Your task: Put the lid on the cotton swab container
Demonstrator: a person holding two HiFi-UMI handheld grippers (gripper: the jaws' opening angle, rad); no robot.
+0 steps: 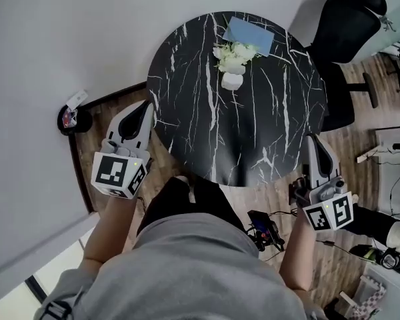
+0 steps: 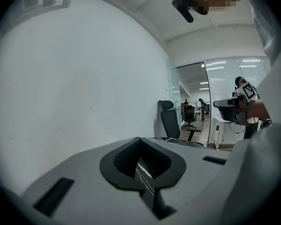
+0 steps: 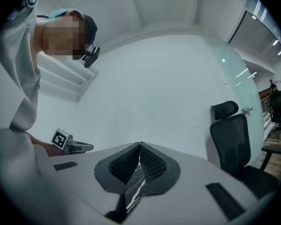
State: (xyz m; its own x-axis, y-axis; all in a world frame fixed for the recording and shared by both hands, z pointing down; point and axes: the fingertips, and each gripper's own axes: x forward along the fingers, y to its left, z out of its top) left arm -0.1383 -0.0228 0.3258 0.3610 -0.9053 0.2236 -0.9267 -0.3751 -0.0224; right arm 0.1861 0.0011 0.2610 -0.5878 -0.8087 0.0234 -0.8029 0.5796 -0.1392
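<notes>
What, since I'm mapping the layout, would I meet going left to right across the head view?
Small round black object on the wooden floor → left claw → white pot of pale flowers → right claw.

even soft indoor light, faint glare on the black marble table [image 1: 253, 122], both gripper views fisheye-warped with dark vignetted corners.

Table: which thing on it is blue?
The flat sheet at the far edge, behind the flowers. The flowers and the small object in front of them are white.
</notes>
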